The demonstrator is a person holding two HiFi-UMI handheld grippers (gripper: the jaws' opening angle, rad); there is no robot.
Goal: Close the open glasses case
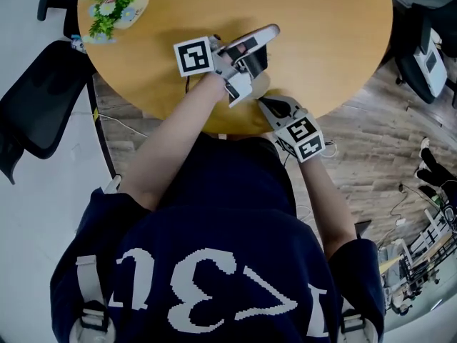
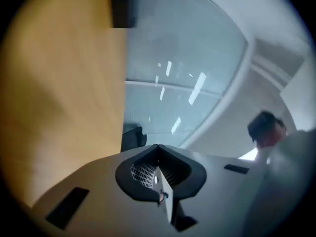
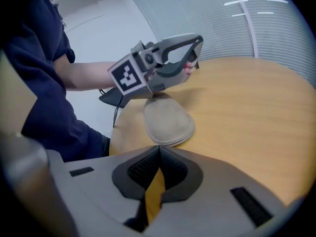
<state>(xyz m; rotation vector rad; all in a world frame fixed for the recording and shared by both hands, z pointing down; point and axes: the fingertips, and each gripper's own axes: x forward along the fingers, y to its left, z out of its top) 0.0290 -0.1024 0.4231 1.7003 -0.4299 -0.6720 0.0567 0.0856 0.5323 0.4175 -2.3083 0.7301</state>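
Round wooden table (image 1: pixel 325 41) fills the scene, with a window wall with blinds behind it and a bunch of flowers (image 1: pixel 111 6) at its far rim, well apart from the glasses case (image 3: pixel 169 123). The case is a beige oval shell lying flat near the table's edge on the person's side. Its lid is down on its base, and only a thin seam shows along the rounded end that faces the right gripper.

The left gripper (image 2: pixel 158 147) hangs just above the case and does not touch it. Its tongs are pressed together with nothing between them, and its own view looks past the table edge toward the windows, so the case is not in front of it. The right gripper (image 3: pixel 159 147) sits near the case on the person's side, tilted down toward it but clear of it. Its tongs are also pressed together and empty, with only bare table showing through the slit behind the tips.

Judging from the lid, the closing step looks done or very nearly done. Whether the case has latched fully cannot be told from the seam. The next move calls for a check. If the lid sits proud, a short press straight down on top of the case with closed tips would finish it, with the right gripper steadying the shell so it does not slide. Otherwise both grippers can draw back from the case.
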